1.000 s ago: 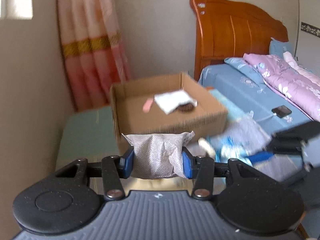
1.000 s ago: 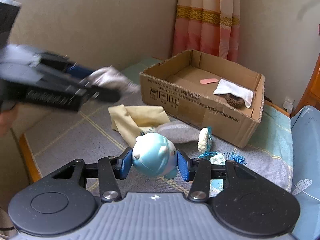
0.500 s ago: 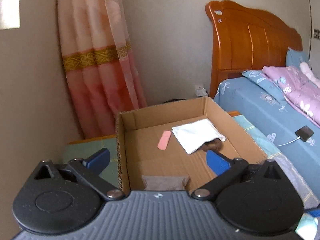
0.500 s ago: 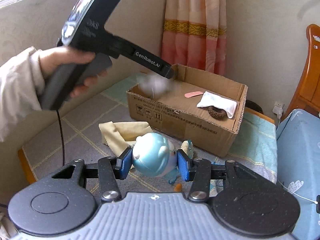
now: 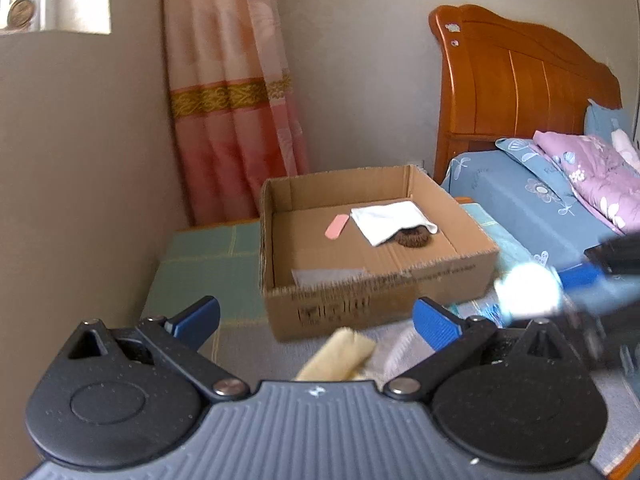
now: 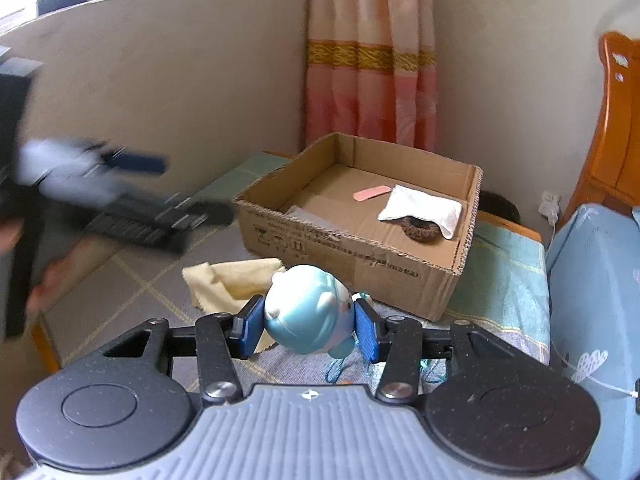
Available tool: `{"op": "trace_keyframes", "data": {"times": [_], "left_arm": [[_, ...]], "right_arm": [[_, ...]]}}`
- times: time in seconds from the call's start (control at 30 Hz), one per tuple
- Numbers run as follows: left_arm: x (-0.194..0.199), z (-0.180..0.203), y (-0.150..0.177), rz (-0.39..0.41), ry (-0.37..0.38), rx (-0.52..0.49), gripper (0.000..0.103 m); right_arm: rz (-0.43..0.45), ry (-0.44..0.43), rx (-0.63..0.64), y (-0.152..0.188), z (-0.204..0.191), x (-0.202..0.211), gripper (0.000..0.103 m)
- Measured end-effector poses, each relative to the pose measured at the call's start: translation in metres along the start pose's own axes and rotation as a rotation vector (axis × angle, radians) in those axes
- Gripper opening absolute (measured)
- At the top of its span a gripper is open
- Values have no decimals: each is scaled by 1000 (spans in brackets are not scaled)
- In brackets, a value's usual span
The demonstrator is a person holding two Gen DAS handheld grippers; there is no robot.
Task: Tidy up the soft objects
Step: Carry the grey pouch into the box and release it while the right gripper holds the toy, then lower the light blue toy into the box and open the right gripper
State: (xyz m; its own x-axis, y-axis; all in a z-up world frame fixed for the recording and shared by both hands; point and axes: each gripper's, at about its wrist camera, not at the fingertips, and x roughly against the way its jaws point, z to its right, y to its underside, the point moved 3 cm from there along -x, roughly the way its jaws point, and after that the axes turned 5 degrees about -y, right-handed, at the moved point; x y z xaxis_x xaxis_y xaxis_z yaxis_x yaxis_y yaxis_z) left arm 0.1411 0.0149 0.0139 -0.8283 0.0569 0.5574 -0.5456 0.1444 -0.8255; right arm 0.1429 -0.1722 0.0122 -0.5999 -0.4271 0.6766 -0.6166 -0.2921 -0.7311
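Two grippers logged. My left gripper (image 5: 316, 320) stood spread wide, nothing between its pads, facing the cardboard box (image 5: 376, 300). My right gripper (image 6: 308, 330) was clamped on the blue plush toy (image 6: 308, 312), held above the mat just beside the yellow cloth (image 6: 236, 280).

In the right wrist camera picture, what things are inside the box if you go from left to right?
Grey cloth → pink strip → white cloth, with a brown ring peeking out under it, all in the cardboard box.
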Motion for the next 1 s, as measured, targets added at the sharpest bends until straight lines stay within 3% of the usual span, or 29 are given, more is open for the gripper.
{"op": "trace_keyframes", "data": {"times": [0.17, 0.43, 0.5, 0.57, 0.6, 0.77, 1.0], "left_arm": [[10, 6, 14, -22, -9, -14, 103], [18, 8, 26, -37, -8, -6, 102], [19, 6, 28, -41, -17, 1, 102], [19, 4, 30, -45, -24, 1, 102], [19, 4, 31, -46, -29, 1, 102], [13, 2, 32, -53, -41, 3, 102], [16, 2, 32, -39, -47, 9, 102]], "right_arm": [[-12, 12, -57, -33, 17, -10, 53], [-174, 95, -122, -104, 44, -72, 54], [-208, 105, -131, -114, 52, -91, 64], [-233, 114, -161, -117, 60, -103, 92], [-236, 119, -179, -116, 63, -106, 95], [-197, 91, -215, -103, 66, -96, 102], [-154, 110, -194, -90, 59, -74, 103]]}}
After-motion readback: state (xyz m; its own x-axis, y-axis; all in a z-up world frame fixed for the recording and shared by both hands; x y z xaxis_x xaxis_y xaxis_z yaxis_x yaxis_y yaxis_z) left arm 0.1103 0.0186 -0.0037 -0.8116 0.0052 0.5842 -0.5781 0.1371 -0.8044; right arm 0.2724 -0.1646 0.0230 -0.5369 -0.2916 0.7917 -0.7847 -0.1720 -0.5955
